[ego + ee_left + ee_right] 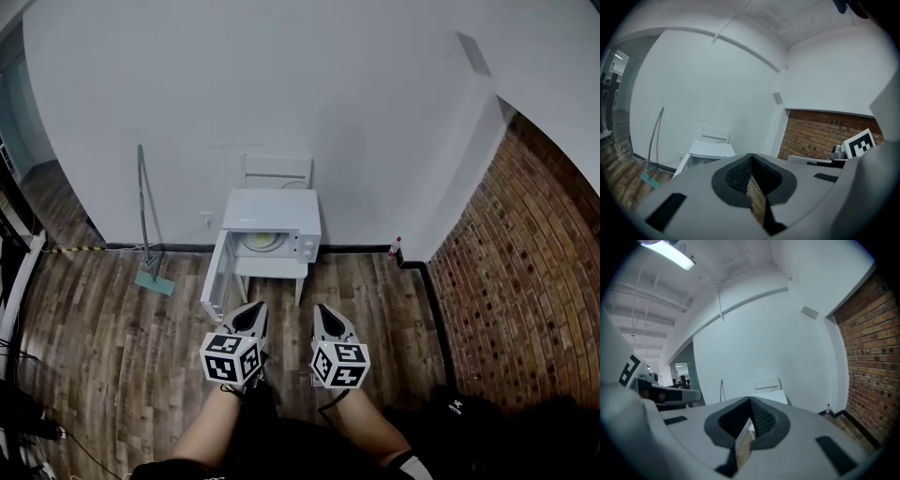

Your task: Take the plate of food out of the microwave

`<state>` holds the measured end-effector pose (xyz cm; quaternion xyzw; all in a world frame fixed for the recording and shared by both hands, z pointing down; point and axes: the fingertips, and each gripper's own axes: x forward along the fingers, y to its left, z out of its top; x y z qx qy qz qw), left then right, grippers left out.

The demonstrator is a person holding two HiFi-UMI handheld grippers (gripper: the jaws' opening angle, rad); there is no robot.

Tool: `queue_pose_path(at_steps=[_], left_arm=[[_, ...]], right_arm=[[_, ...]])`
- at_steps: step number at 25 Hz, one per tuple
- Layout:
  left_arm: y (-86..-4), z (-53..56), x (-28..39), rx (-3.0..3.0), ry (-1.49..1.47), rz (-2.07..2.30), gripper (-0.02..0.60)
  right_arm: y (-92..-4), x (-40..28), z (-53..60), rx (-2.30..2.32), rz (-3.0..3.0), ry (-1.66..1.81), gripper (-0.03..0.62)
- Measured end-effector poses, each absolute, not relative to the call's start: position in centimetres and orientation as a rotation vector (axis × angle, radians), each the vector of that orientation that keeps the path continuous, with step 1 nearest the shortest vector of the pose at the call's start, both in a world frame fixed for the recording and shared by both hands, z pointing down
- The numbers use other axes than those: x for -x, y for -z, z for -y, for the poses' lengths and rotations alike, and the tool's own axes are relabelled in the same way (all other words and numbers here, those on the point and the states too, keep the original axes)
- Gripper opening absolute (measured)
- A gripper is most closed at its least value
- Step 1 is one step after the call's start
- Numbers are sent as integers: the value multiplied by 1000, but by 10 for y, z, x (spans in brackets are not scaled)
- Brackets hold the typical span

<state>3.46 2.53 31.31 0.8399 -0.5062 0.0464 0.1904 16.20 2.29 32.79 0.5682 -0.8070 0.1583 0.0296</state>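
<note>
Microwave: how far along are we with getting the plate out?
Done: the microwave door stands open, with the plate showing inside. In hand: nothing; the left gripper and right gripper are shut, empty, short of the microwave. Left: reach in, grip the plate, bring it out.

— What kind of place are we looking at?
— A bare test room, I am thinking, not a home kitchen. A microwave point(272, 225) is sitting all alone on a little white table point(270, 270) by a plain white wall point(281, 84).
— What else is showing that?
— A mop point(150, 267) is leaning on that wall. A brick wall point(525, 272) is running down the right side (no cupboards or sink along it). A wood floor point(122, 347) is lying bare, and a long strip light point(670, 253) is shining overhead.
</note>
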Motion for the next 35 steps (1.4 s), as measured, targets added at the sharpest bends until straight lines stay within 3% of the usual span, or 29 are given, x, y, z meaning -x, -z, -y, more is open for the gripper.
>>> queue_pose_path(at_steps=[18,35], left_arm=[[-322,211,21,-2412,-118,1277,-8],[-386,290,21,-2290,-163,1258,-8]], right_arm=[[-330,-91,199,-1794,2408,-451,14],[-392,-93,275,-1717,2297,-544,15]])
